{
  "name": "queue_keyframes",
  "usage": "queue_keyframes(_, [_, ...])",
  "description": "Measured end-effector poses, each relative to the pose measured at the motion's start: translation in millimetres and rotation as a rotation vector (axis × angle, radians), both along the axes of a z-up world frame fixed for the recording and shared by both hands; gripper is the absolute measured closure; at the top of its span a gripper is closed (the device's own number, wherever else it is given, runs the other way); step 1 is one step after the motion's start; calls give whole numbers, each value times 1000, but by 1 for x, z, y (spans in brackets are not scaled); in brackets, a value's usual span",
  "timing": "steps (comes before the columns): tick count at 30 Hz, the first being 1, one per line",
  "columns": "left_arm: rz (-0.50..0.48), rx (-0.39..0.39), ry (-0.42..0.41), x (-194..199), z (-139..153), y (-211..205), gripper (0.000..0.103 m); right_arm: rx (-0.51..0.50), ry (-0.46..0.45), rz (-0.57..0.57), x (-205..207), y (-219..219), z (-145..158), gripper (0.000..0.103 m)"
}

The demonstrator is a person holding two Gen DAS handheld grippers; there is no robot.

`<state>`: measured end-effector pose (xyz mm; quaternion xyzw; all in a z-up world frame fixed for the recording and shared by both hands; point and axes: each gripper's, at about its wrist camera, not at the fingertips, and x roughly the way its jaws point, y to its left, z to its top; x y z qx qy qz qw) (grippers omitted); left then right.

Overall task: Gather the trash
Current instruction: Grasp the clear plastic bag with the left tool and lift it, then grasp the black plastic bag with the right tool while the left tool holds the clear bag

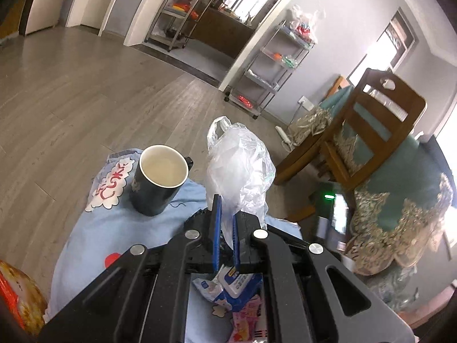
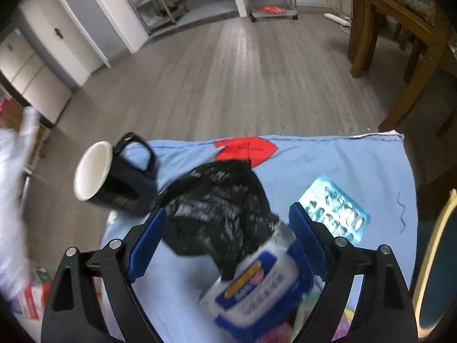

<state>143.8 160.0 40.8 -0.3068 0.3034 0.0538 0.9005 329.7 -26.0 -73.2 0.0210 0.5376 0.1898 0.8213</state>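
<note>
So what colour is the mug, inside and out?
The mug is black outside with a white interior and rim; the left wrist view shows it best.

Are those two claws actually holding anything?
The left gripper pinches the crumpled clear plastic bag by its lower end. The right gripper is open, holding nothing.

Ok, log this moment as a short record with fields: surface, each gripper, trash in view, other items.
surface: blue cloth with a red patch
left gripper: shut on clear plastic bag
right gripper: open, pads apart over the black plastic bag, not pressing it
trash in view: black plastic bag, blue-and-white packet below it
other items: dark mug upright on the cloth; blister pack beside the black bag
</note>
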Motion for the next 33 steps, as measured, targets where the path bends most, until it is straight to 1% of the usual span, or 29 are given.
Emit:
queue_keyframes(3, [-6,-22,-7,0,-1,2,97,4,38,-9,12,5,-15,16])
queue_keyframes(4, [-8,-26,-6,1,-1,1,97,9,45,-5,12,7,-18,26])
queue_keyframes(5, [-11,-31,-4,2,-2,1,97,13,53,5,12,9,-22,43])
queue_keyframes(6, [-15,-37,-2,3,-3,0,97,11,65,19,10,10,-26,52])
queue_keyframes(7, [-18,-42,-1,4,-4,0,97,16,72,28,8,11,-28,72])
queue_keyframes(8, [-20,-42,-1,5,-5,-1,97,34,75,45,4,11,-29,87])
queue_keyframes(10, [-24,-38,0,6,-5,-3,97,56,63,69,-4,11,-25,100])
queue_keyframes(11, [-23,-37,1,7,-6,-4,97,75,57,79,-9,11,-23,102])
queue_keyframes(14, [-15,-33,5,7,-6,-4,97,136,40,93,-23,6,-11,102])
queue_keyframes(16, [-9,-34,7,6,-7,-2,97,154,23,107,-31,2,-3,102])
queue_keyframes(18, [-2,-31,8,5,-8,-1,97,149,16,101,-35,-1,0,102])
queue_keyframes(19, [1,-33,8,5,-8,0,97,138,27,89,-34,-3,0,101])
queue_keyframes(21, [4,-37,8,3,-7,1,97,139,56,82,-30,-3,-1,81])
queue_keyframes(22, [5,-36,8,2,-7,2,97,134,57,81,-30,-3,-2,50])
queue_keyframes(23, [7,-37,8,2,-7,2,97,124,44,76,-30,-2,-2,31])
queue_keyframes(25, [11,-46,6,0,-8,5,97,122,21,68,-27,-1,-3,27])
queue_keyframes(28, [12,-55,2,-1,-7,6,97,97,47,60,-17,7,-15,26])
queue_keyframes(33, [-2,-59,-10,0,-3,4,97,26,83,69,-5,25,-42,23])
